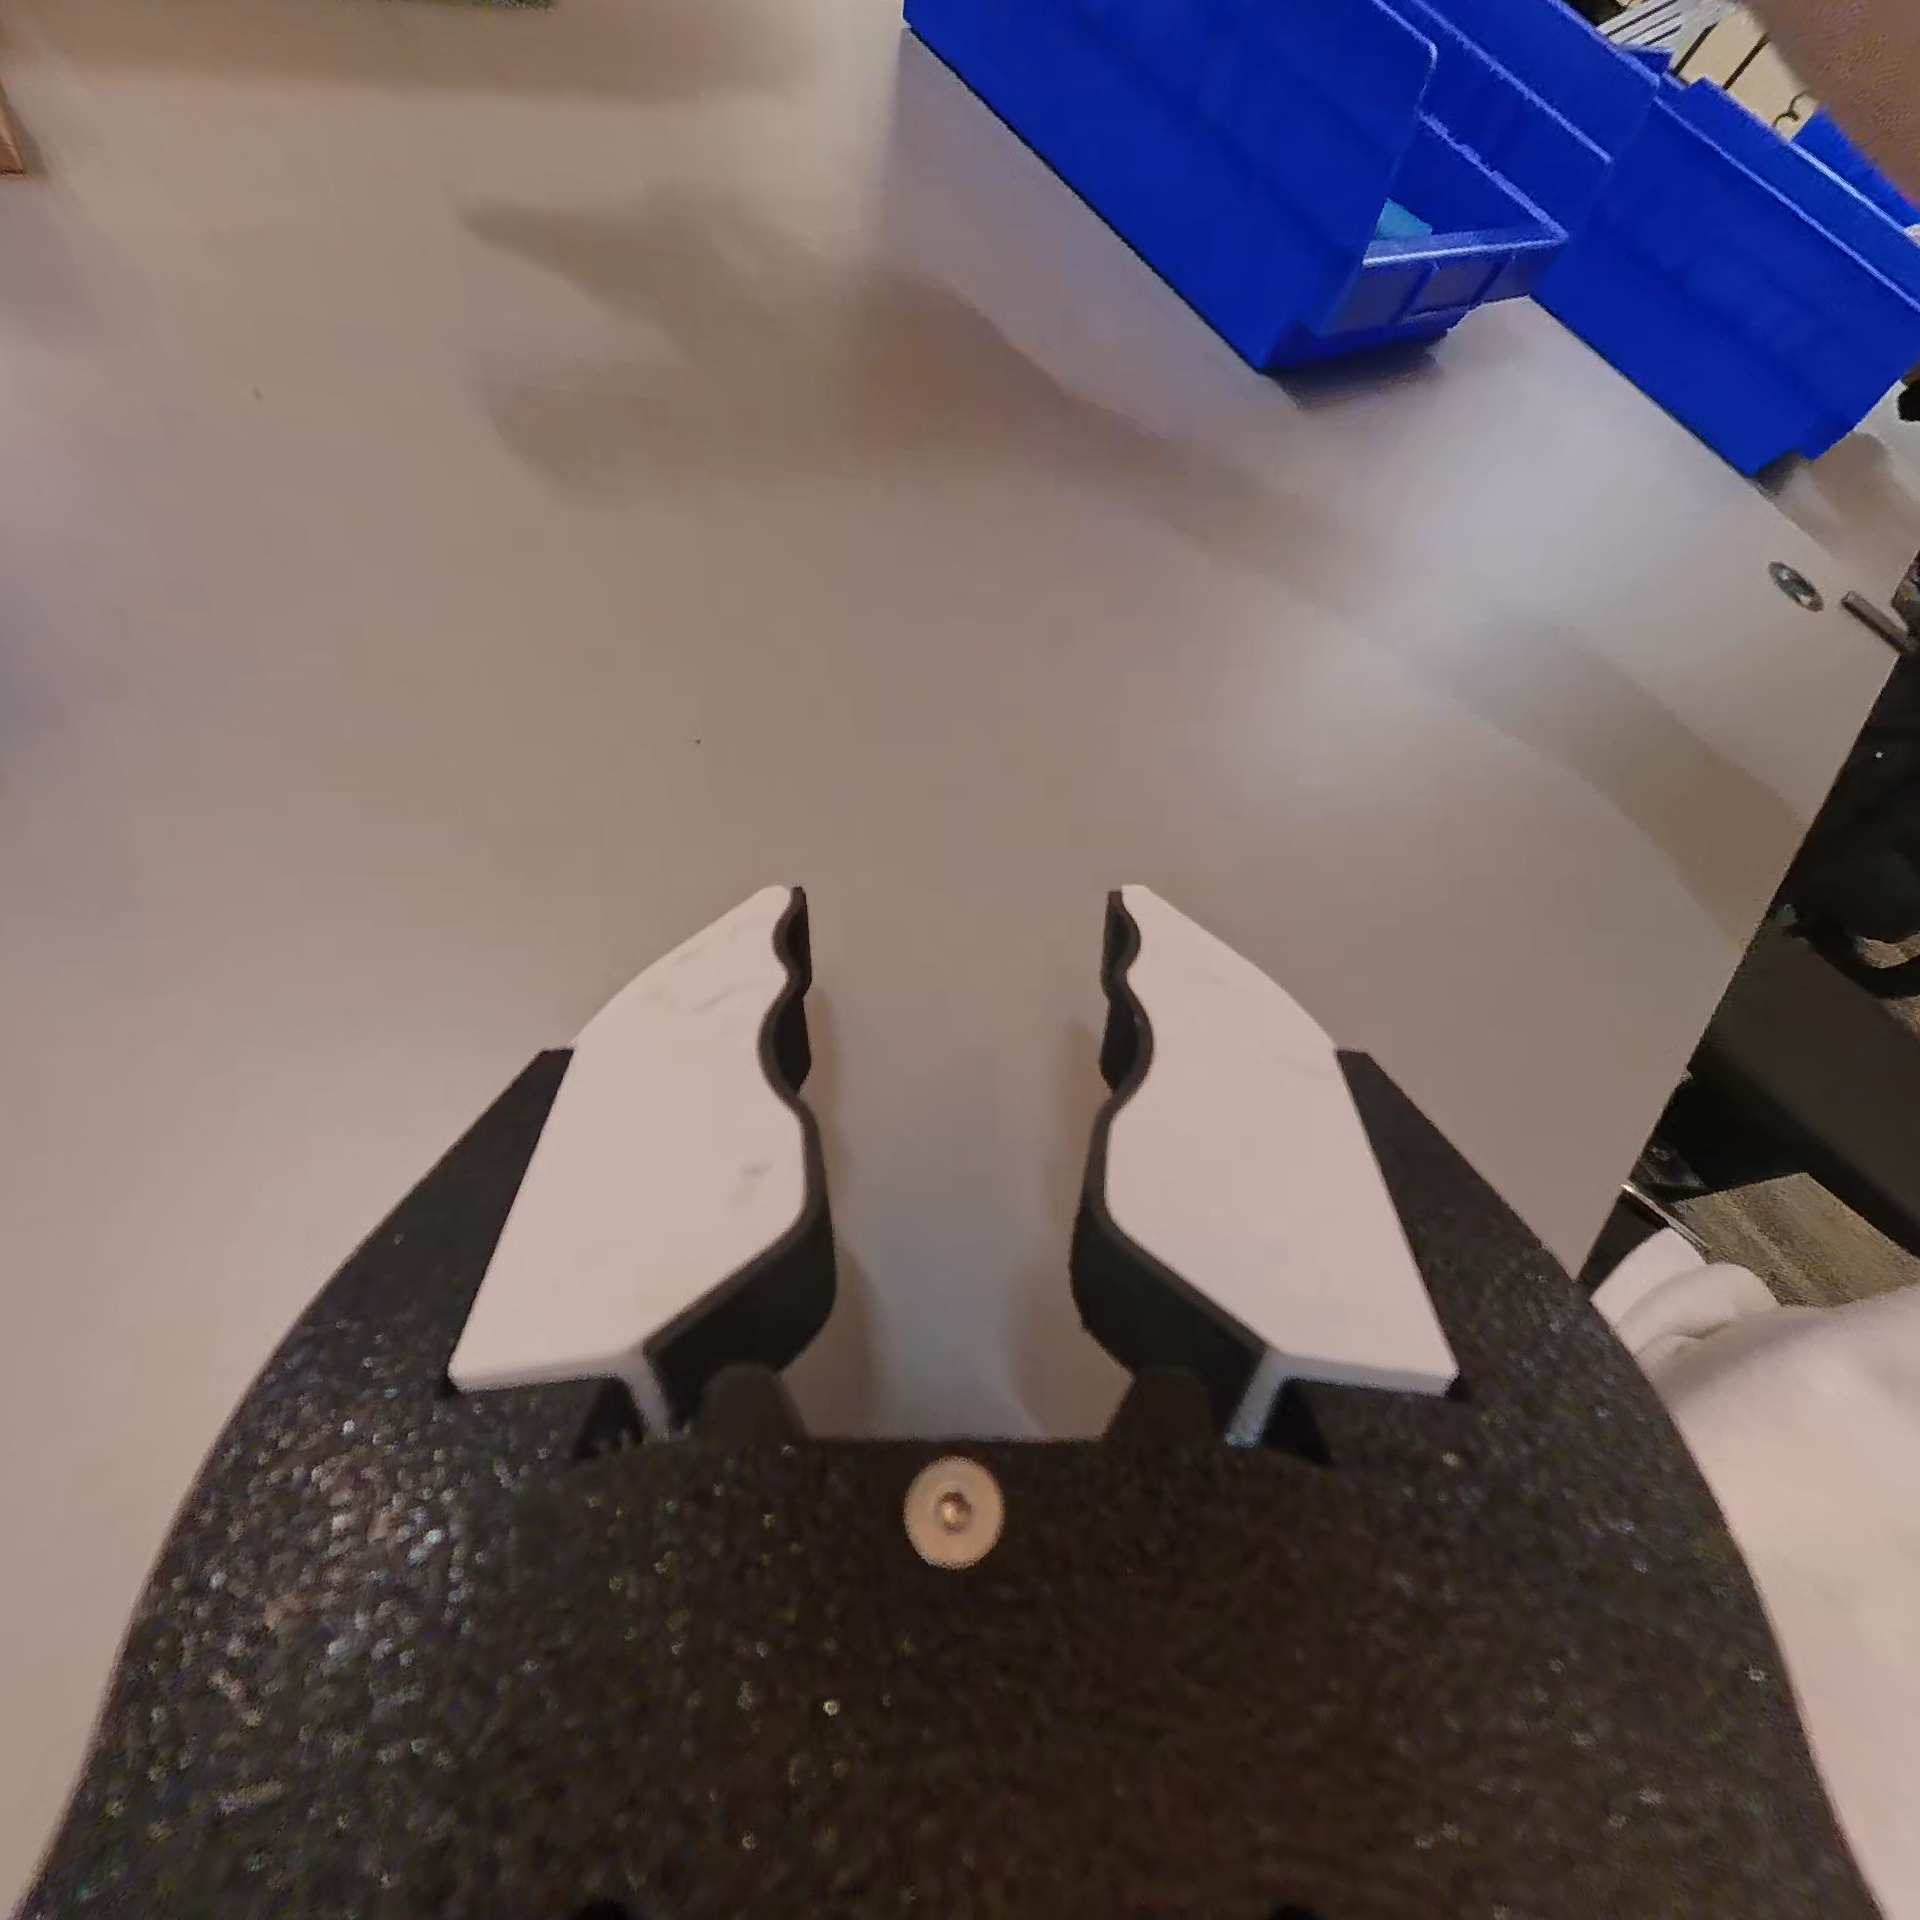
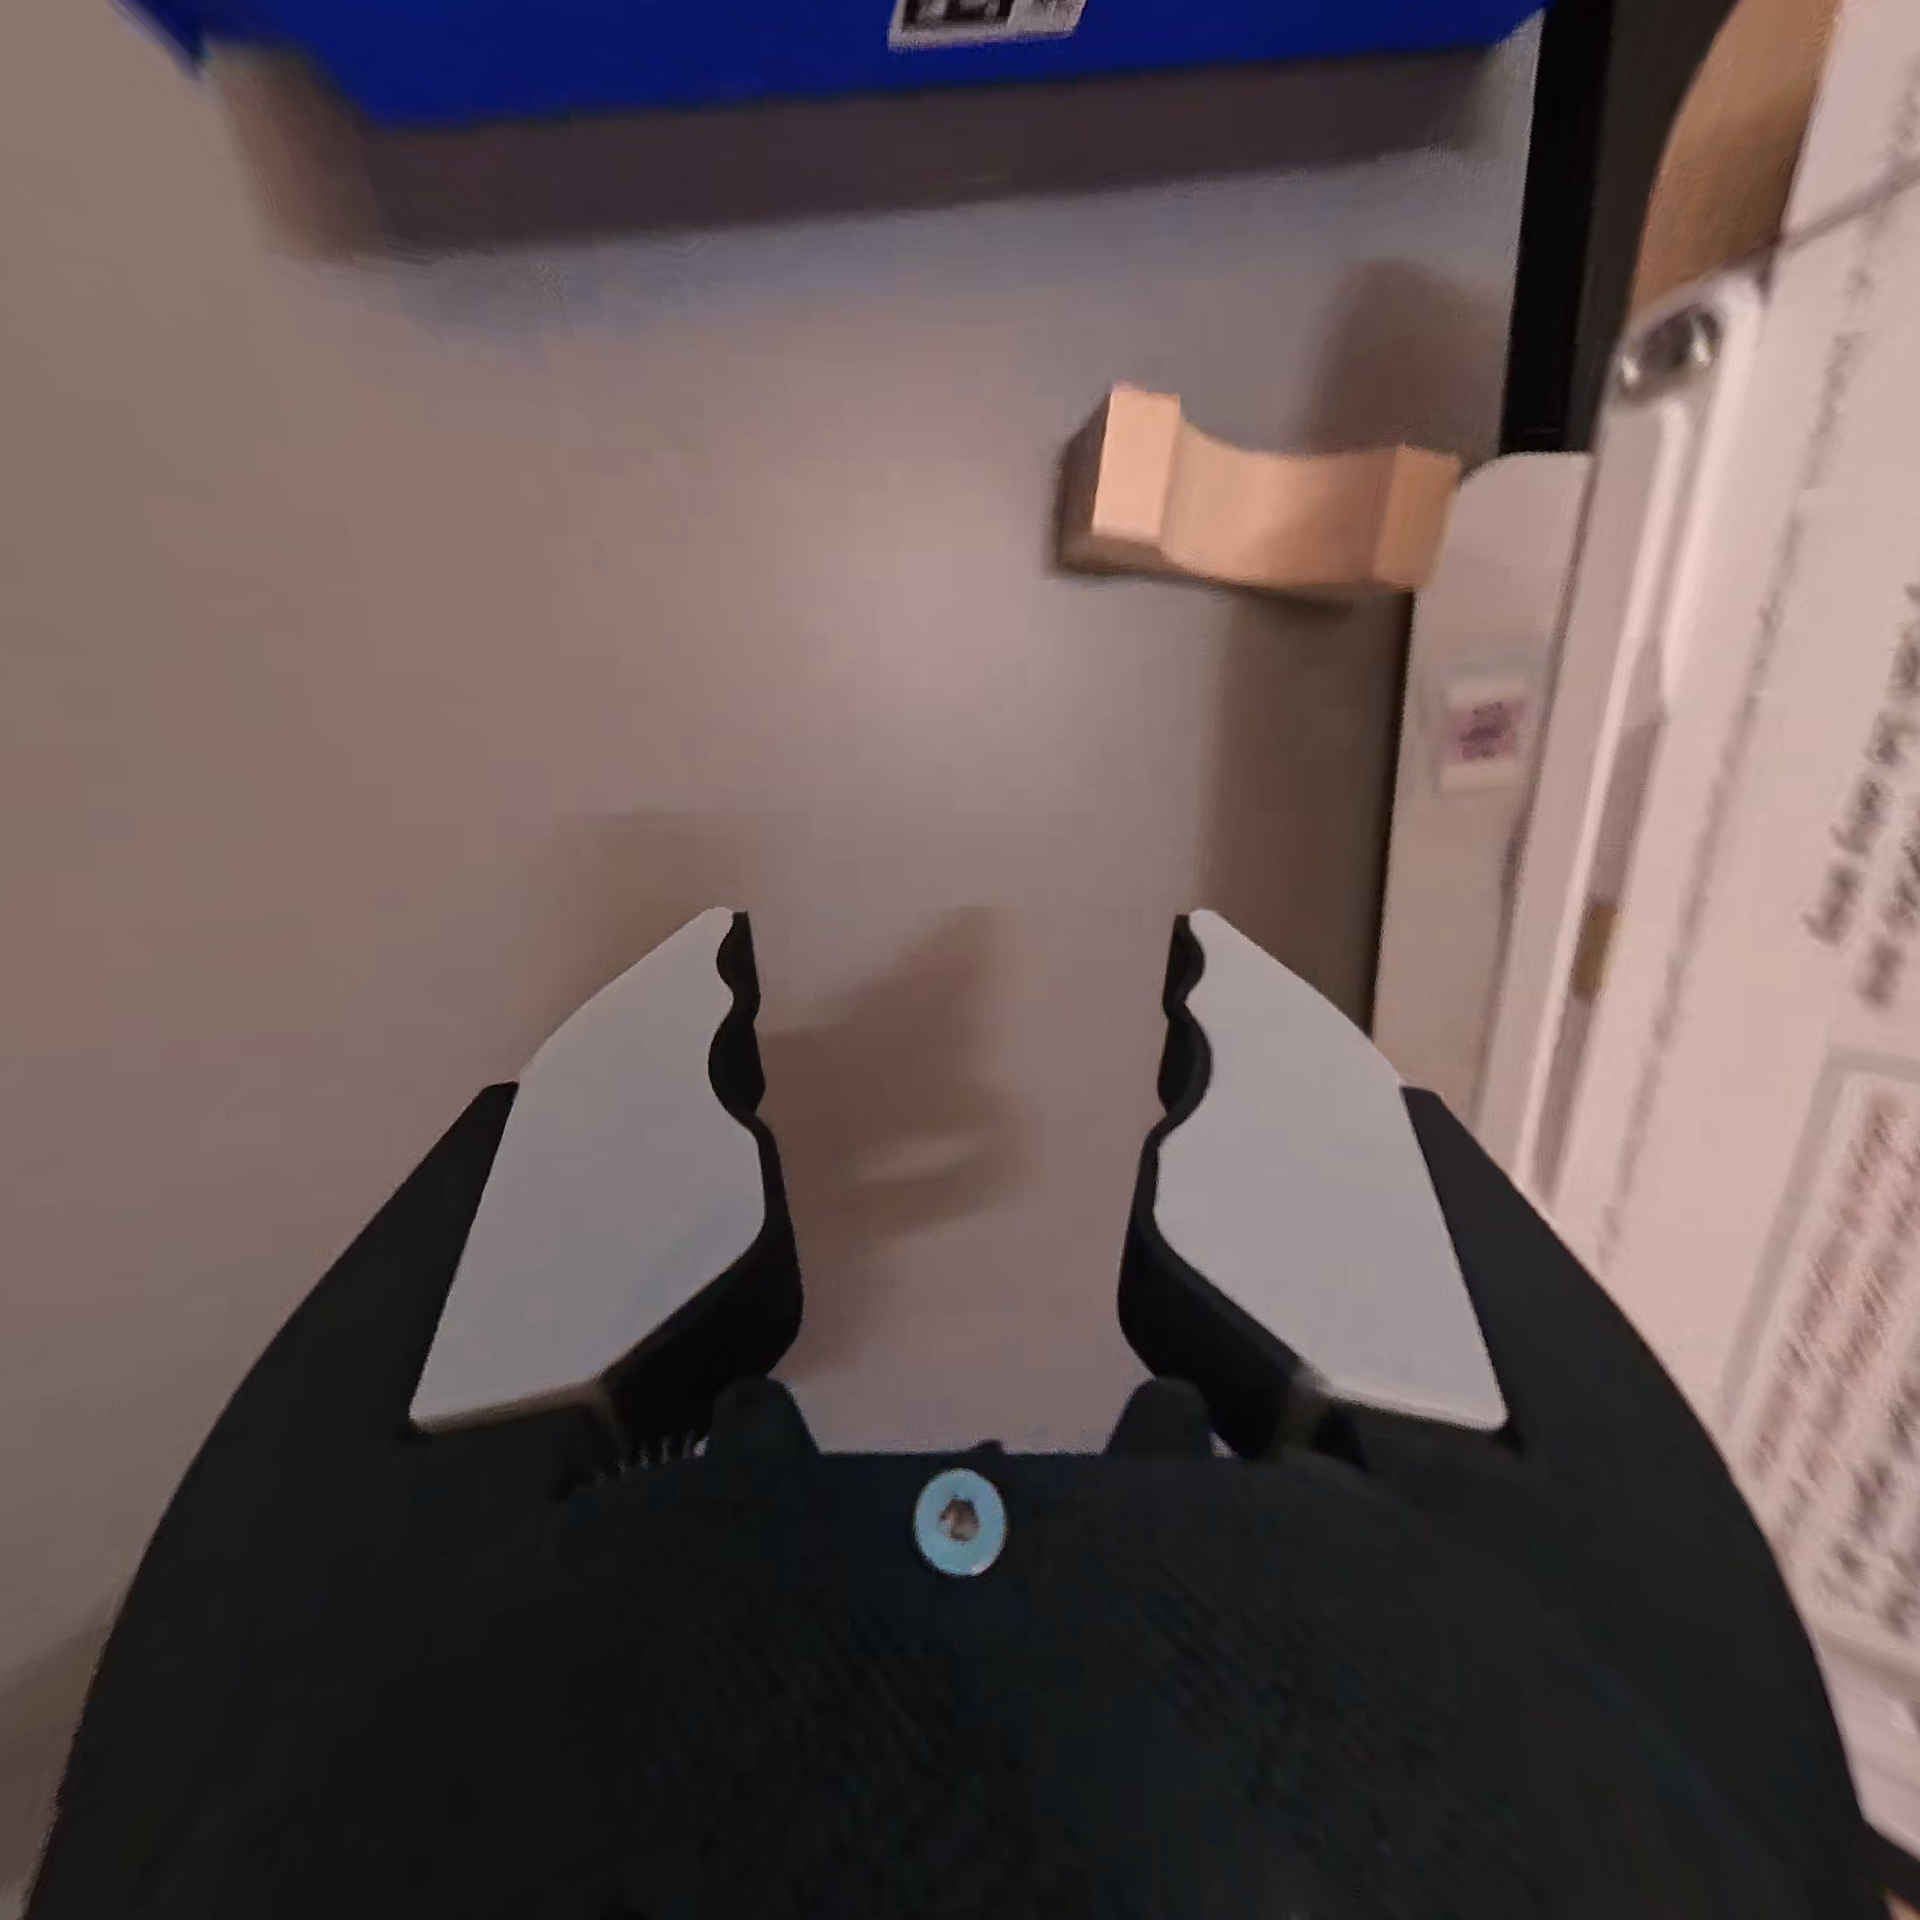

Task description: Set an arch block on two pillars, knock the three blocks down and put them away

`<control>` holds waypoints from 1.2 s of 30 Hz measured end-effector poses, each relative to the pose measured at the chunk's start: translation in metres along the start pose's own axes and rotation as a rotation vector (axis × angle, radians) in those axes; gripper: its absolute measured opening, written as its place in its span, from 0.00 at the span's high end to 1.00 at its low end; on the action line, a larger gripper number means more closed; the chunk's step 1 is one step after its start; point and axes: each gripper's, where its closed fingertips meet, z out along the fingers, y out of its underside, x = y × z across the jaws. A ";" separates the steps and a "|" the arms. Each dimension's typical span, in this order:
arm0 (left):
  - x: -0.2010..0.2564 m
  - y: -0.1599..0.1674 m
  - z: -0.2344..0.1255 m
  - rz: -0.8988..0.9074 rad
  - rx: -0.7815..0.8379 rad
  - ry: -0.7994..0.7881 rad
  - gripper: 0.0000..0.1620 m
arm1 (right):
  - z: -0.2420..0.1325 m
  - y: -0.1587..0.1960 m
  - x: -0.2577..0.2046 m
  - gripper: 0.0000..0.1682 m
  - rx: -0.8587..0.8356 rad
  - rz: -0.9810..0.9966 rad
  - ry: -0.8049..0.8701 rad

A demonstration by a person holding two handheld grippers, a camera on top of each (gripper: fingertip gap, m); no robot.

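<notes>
Above the bare grey tabletop (image 1: 727, 540) we hold left gripper (image 1: 956, 904) and right gripper (image 2: 961, 925) jaws apart and empty, the tan notched block (image 2: 1247, 509) and blue plastic bins (image 1: 1455, 177) untouched.

black gripper (image 1: 958, 904), white fingers (image 1: 665, 1143) (wavy-edged), silver screw (image 1: 954, 1509)

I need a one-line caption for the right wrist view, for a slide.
Open right gripper above a grey table, short of a tan block beside a white board.

blurred print on white sheets (image 2: 1787, 1039), sticker (image 2: 987, 16) on blue bin (image 2: 727, 73), none legible
</notes>
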 end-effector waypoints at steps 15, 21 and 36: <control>-0.006 -0.007 -0.016 -0.042 0.061 0.025 0.67 | 0.093 -0.055 0.031 0.64 -0.141 0.192 0.109; -0.013 -0.008 -0.022 -0.069 0.083 0.028 0.67 | 0.106 -0.055 0.037 0.76 -0.155 0.108 0.116; -0.015 -0.004 -0.020 -0.071 0.060 0.021 0.68 | 0.056 -0.057 0.018 0.84 -0.117 -0.011 0.145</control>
